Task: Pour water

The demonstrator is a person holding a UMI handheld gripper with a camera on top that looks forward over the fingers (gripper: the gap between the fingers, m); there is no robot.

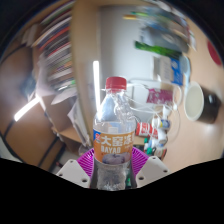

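A clear plastic water bottle [113,135] with a red cap and an orange and blue label stands upright between my gripper's [112,163] fingers. Both purple pads [91,158] press against its sides, so the gripper is shut on it. The bottle looks lifted, with blurred background behind it. A clear glass cup [153,105] stands just beyond the bottle, up and to its right, on a wooden table [30,130]. The bottle's lower part is hidden below my fingers.
A white mug-like object [197,103] stands to the right of the cup. Shelves of books [55,55] fill the background at the left. A bright window strip [96,75] shows behind the bottle. Coloured packages [160,40] lie at the back right.
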